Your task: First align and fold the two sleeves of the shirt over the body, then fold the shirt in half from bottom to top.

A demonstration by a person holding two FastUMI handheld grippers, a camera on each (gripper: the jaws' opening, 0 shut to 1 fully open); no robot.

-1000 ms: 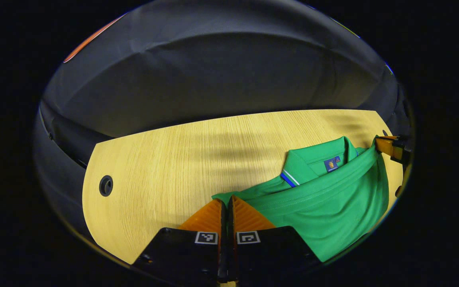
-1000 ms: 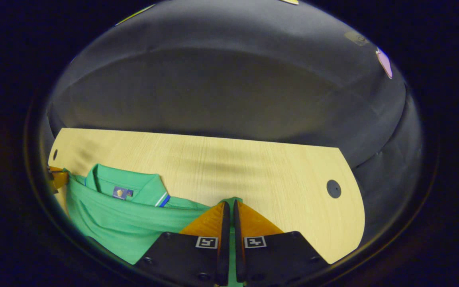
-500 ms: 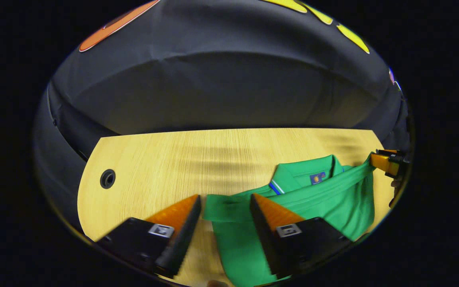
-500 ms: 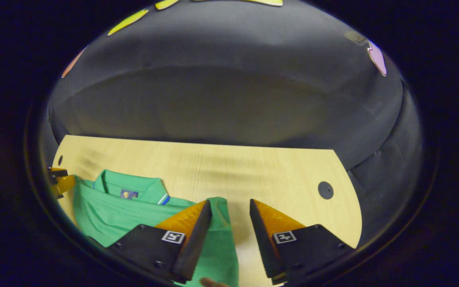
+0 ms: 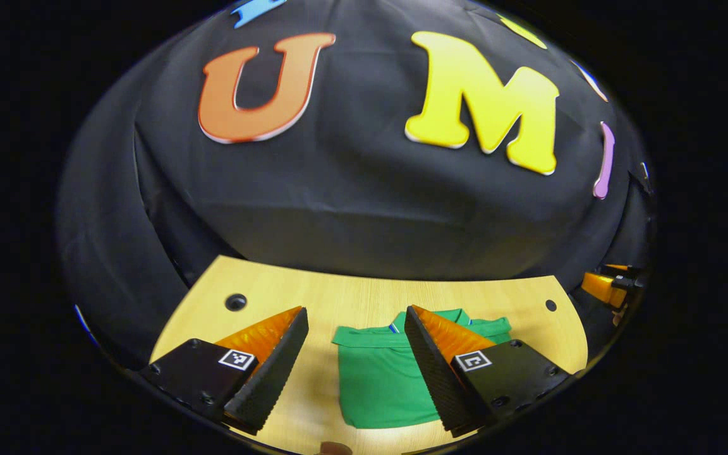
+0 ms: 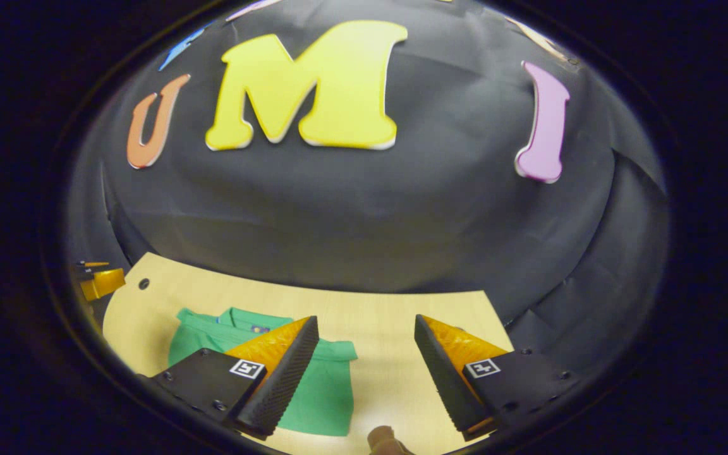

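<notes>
With the folded green polo shirt lying flat on the pale wooden table, we hold both grippers' jaws open and empty, leaving it undisturbed.

Bare table lies open all around the folded shirt.

Pale wooden table with 2 round holes

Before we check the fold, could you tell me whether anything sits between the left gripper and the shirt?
Nothing visible does. The left gripper is open above the folded shirt, with just bare table around it.
</notes>
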